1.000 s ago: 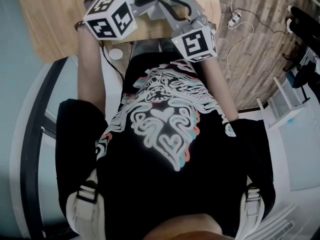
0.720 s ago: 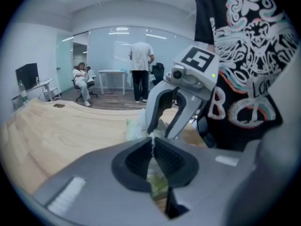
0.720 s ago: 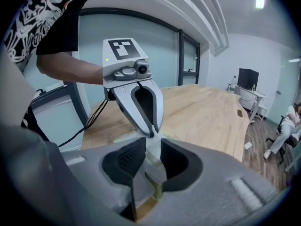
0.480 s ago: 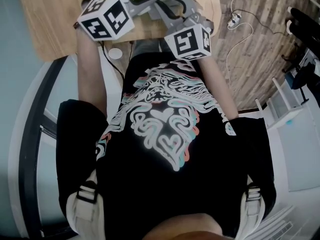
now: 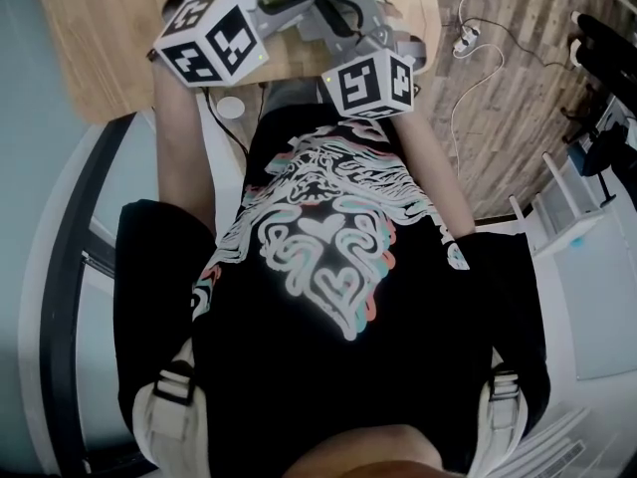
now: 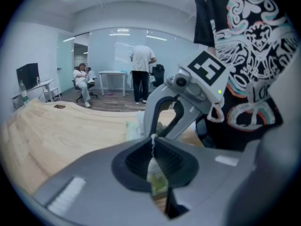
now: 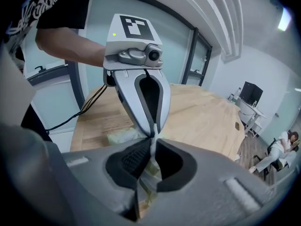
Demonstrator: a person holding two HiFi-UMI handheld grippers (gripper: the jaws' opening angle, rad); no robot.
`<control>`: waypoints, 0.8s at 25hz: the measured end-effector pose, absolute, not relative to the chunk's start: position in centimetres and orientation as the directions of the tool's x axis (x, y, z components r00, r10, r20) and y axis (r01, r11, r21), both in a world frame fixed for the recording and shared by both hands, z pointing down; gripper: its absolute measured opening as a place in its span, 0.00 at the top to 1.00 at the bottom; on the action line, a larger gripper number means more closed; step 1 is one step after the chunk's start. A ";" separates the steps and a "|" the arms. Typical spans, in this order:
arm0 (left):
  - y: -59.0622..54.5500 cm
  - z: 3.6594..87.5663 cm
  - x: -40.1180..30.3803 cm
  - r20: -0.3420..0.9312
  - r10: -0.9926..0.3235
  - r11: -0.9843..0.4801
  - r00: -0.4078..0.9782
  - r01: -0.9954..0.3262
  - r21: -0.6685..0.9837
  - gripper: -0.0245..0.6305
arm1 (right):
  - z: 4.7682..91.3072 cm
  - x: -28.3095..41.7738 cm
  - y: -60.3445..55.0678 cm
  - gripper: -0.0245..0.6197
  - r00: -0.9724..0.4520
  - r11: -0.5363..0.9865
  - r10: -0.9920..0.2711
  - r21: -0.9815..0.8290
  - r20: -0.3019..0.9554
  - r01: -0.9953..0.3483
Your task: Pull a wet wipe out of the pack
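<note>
From where I stand, the left gripper [image 6: 152, 140] has its jaws pressed together on a thin white wet wipe [image 6: 153, 166], a narrow strip of it caught between the ribbed pads. The right gripper [image 7: 153, 147] comes in from the opposite side, tip to tip with the left, and its jaws are likewise clamped on a white strip that runs up to where the two tips meet. It looks like the same wet wipe, though I cannot be sure that one of them has not got an edge of the wrapper instead.

Just below and beside the tips lies the pale green soft plastic pack [image 7: 123, 136], flat on the light wooden table [image 5: 100, 48], close to the table's near edge and right in front of the person in the black printed T-shirt [image 5: 328, 267]. The white strip hangs from the jaws down toward the pack, and I cannot see its lower end come free.

By my reckoning the task is in its middle: the wipe has been found and gripped, and a little of it is raised out. What is left is the pull itself, drawing the sheet clear while the pack is kept down on the table, so that it does not lift along with the wipe.
</note>
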State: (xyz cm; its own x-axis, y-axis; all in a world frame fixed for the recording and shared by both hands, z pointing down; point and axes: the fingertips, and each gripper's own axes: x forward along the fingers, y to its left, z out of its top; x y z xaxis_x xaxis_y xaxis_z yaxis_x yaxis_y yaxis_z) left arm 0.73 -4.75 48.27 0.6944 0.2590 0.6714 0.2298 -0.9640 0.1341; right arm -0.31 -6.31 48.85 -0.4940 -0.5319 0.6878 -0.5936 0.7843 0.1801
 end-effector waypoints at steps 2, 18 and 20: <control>-4.7 48.4 0.8 0.670 0.263 -0.963 0.694 0.235 0.135 0.96 | 49.0 -0.3 -6.2 0.92 -0.487 0.782 -0.535 0.187 0.690 -0.594; -4.6 48.4 0.8 0.683 0.232 -0.969 0.693 0.226 0.100 0.97 | 49.2 0.1 -6.1 0.93 -0.487 0.770 -0.550 0.186 0.678 -0.611; -4.7 48.3 0.8 0.687 0.226 -0.970 0.691 0.224 0.094 0.97 | 49.2 0.1 -6.2 0.93 -0.487 0.768 -0.551 0.184 0.677 -0.613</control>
State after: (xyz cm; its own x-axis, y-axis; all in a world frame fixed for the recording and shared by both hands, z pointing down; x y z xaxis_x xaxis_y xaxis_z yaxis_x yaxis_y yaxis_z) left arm 0.81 -4.69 48.33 0.6910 0.2264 0.6865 0.2240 -0.9700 0.0945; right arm 0.05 -6.17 49.22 -0.4875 -0.5509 0.6774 -0.6129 0.7684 0.1839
